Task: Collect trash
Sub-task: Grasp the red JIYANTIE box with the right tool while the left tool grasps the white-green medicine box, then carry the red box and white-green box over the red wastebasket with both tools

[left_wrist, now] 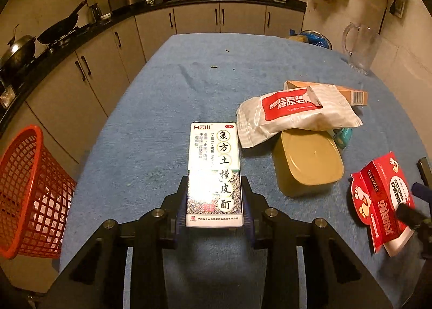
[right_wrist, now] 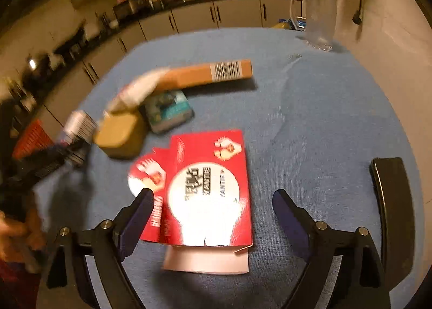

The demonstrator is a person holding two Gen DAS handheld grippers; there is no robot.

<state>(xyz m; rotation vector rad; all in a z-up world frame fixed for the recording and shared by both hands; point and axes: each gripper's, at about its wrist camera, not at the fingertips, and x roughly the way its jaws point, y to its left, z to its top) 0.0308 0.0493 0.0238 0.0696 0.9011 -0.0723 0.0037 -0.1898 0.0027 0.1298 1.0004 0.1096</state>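
Clamped between our left gripper's (left_wrist: 214, 201) two fingers is a white medicine box (left_wrist: 213, 174) printed with Chinese characters; its far end points out over the blue tablecloth (left_wrist: 189, 87). We take this box as our landmark.

Left of the box, off the table edge and lower down, stands a red mesh basket (left_wrist: 27, 193), its rim tilted toward the table.

Right of the box and just beside it lies a white and red snack wrapper (left_wrist: 294, 112), resting on top of a tan lidded container (left_wrist: 307, 163). Behind the wrapper we note an orange carton (left_wrist: 348, 93) with a barcode, and a teal packet (right_wrist: 168, 112) tucked between the carton and the container. We cannot tell from the blurred right view whether the packet touches the container.

Farther right of the box lies a red carton (right_wrist: 208, 190) with footprint graphics, a white sheet protruding from its near end. Our right gripper (right_wrist: 213, 209) is spread wide, one finger on either side of this carton; contact cannot be confirmed.

Well beyond the box, at the far right table edge, stands a clear glass pitcher (left_wrist: 359, 47).
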